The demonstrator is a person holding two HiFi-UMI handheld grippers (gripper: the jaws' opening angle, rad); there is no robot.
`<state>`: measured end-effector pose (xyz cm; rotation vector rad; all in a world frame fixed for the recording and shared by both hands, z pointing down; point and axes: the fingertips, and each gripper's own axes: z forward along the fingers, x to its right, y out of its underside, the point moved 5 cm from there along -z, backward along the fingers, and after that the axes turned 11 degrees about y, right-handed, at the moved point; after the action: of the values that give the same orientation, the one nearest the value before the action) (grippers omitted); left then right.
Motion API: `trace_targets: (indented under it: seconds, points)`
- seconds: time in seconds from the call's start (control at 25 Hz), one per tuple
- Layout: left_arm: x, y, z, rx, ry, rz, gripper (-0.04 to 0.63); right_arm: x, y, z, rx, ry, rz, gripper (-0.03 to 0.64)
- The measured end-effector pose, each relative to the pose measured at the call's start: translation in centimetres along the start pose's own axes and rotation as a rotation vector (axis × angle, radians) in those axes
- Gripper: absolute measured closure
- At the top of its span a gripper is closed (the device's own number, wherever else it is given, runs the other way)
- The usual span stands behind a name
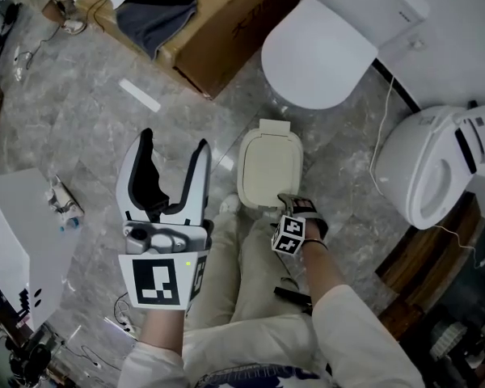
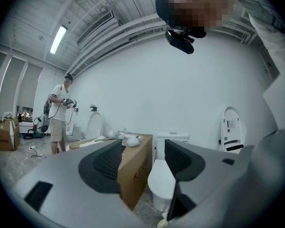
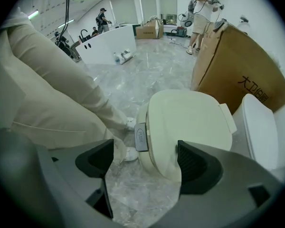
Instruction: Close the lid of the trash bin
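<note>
Now the cream trash bin (image 1: 269, 164) stands on the marble floor (image 1: 81, 120) just near of the white toilet (image 1: 319, 51), its lid (image 3: 190, 120) lying flat. The right gripper (image 1: 293, 204) points steeply down, jaws wide around the bin's near edge and grey push tab (image 3: 139, 137) without clamping. The left gripper (image 1: 174, 141) hovers further left, jaws wide and empty.
</note>
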<state>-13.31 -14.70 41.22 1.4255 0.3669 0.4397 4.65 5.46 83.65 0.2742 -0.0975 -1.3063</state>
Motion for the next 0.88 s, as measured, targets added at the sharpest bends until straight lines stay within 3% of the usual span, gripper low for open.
trace_targets:
  seconds: [0.88]
  points:
    - [-0.9,1.5,-0.1,-0.007,-0.005,0.013,0.331,-1.1,0.6,2.9,-0.052,-0.043,0.02,0.178]
